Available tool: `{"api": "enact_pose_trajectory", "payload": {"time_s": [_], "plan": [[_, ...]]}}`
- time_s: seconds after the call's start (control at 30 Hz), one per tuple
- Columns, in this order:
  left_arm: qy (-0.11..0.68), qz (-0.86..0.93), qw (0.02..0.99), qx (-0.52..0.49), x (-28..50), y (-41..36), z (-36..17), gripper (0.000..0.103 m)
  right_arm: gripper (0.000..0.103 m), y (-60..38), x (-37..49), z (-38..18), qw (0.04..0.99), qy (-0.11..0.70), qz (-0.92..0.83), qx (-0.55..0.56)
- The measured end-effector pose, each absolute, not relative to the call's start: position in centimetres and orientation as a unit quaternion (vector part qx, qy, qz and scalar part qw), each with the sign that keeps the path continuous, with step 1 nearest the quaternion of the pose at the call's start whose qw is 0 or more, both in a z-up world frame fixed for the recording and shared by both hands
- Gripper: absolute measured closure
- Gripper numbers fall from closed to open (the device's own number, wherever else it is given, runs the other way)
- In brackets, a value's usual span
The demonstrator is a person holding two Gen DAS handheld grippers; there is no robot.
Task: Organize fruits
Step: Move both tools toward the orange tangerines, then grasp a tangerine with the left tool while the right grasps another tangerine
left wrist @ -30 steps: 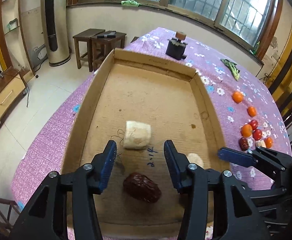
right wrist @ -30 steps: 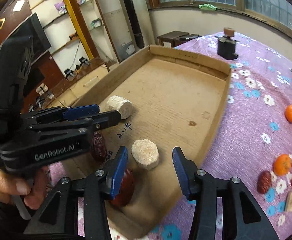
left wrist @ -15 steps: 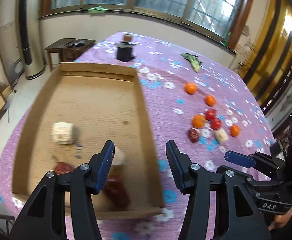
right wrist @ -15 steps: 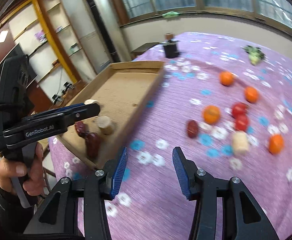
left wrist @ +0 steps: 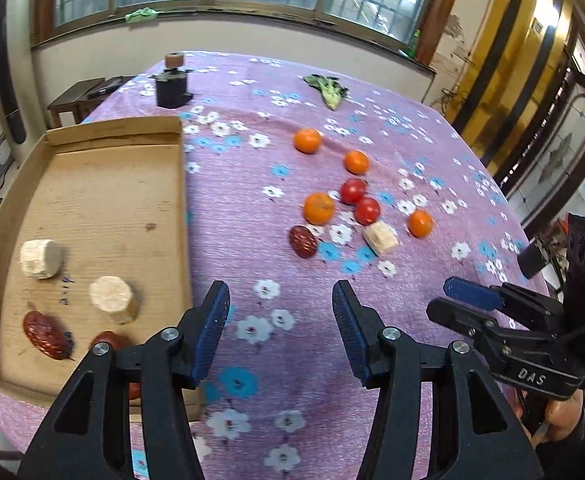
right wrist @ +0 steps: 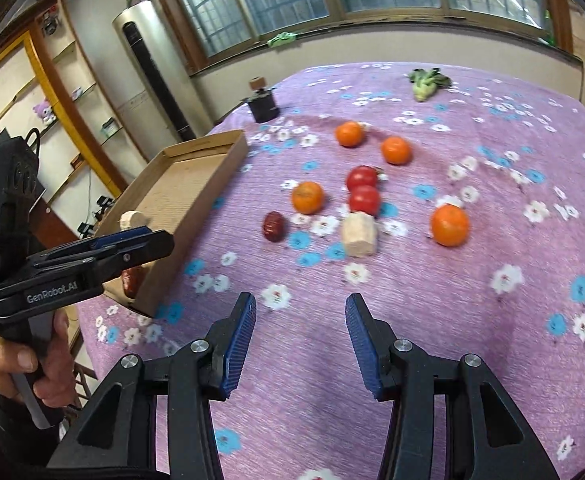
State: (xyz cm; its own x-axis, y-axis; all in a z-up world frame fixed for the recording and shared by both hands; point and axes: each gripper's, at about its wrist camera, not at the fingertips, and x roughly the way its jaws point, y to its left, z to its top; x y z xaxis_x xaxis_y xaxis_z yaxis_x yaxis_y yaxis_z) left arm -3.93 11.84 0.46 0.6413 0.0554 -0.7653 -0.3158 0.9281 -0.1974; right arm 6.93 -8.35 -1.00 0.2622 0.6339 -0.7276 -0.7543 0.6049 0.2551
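A shallow cardboard tray [left wrist: 184,200] lies at the table's left and holds two beige cylinder blocks [left wrist: 110,298] and two dark red dates [left wrist: 42,334]. Loose on the purple cloth are several oranges [left wrist: 318,208], two red tomatoes [left wrist: 366,210], one date [left wrist: 302,242] and a beige block [left wrist: 380,238]. My left gripper [left wrist: 278,334] is open and empty over the cloth, right of the tray. My right gripper [right wrist: 300,342] is open and empty, short of the loose date [right wrist: 273,226] and block [right wrist: 358,236]. The tray also shows in the right wrist view [right wrist: 228,176].
A black holder with a cork-like top [left wrist: 171,86] stands at the far left of the table. A green leafy vegetable [left wrist: 326,90] lies at the far side. The flowered purple cloth [left wrist: 272,360] covers the table. A wooden stool [left wrist: 76,98] stands beyond the table's left edge.
Both grippers have swung right, away from above the tray, and now face the loose fruit on the cloth. Both stay open and empty. The tray's contents have not moved.
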Motion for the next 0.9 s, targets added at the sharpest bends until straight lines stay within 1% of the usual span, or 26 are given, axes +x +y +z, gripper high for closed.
{"api": "enact_pose_trajectory", "payload": {"time_s": [0.4,0.73,0.9], "plan": [[0.42,0.081,0.891,-0.149,-1.3,10.4,0.1,0.051,0.055,-10.6,10.2,-1.6,0.815,0.415,0.4,-0.061],[0.442,0.058,0.886,-0.127,4.3,10.9,-1.0,0.051,0.062,-9.5,14.9,-2.3,0.823,0.414,0.38,-0.081],[0.456,0.05,0.878,-0.139,7.0,11.7,-2.1,0.051,0.063,-8.5,16.9,-2.9,0.825,0.419,0.368,-0.09]]}}
